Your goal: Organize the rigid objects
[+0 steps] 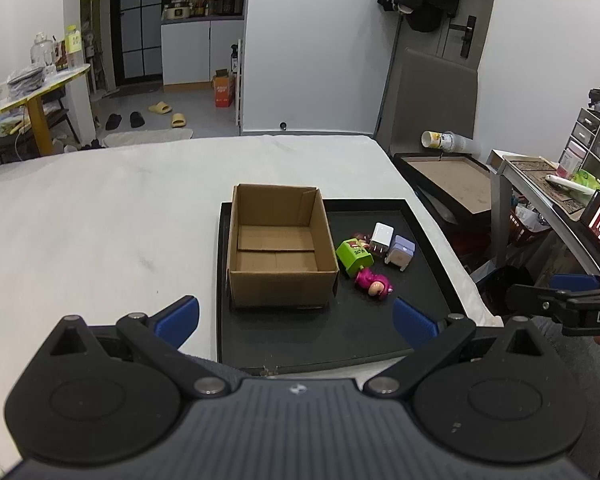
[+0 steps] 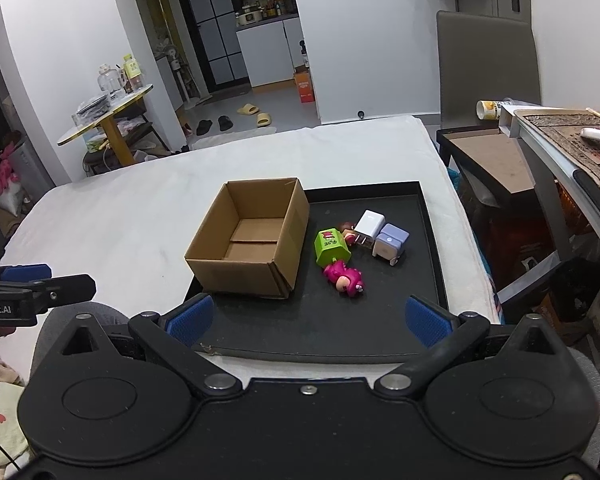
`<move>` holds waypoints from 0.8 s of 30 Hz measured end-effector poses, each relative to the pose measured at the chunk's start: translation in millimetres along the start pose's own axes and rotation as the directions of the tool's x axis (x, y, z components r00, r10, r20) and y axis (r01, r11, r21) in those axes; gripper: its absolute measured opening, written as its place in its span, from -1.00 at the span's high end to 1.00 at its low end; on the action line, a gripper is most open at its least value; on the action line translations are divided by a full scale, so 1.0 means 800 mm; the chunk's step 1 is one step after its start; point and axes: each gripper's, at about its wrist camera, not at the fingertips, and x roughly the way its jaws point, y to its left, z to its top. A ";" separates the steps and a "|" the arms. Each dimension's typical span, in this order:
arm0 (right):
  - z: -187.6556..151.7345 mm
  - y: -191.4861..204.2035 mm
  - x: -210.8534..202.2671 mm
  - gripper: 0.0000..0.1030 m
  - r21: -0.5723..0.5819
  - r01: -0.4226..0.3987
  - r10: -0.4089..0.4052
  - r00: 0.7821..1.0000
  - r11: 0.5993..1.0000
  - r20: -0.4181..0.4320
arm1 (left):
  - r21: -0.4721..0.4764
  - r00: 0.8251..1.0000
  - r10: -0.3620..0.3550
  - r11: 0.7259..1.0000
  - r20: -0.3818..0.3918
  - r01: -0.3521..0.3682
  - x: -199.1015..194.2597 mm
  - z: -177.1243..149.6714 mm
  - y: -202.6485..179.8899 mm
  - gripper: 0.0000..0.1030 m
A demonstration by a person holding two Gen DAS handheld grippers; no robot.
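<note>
Black plastic tray (image 2: 432,240) lies on a white bed (image 2: 140,208), near its right edge. On the tray's left stands an open, empty brown cardboard box (image 2: 256,252). Right of it, four small things crowd together, touching: a green block toy (image 2: 331,247), a pink bear figurine (image 2: 345,277), a white plug charger (image 2: 368,225) and a lilac charger (image 2: 391,243). Your left claw (image 1: 296,316) and right claw (image 2: 308,320) both hang released, holding nothing, at the tray's near edge. Reach for one piece and you will likely knock its neighbours, perhaps off the bed. The light box may slide if bumped.
</note>
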 end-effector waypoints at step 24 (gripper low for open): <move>0.013 -0.006 0.049 -0.98 -0.005 0.012 -0.012 1.000 1.000 -0.027 | -0.032 0.999 -0.015 0.999 -0.051 0.013 0.063 0.015 0.025 -0.96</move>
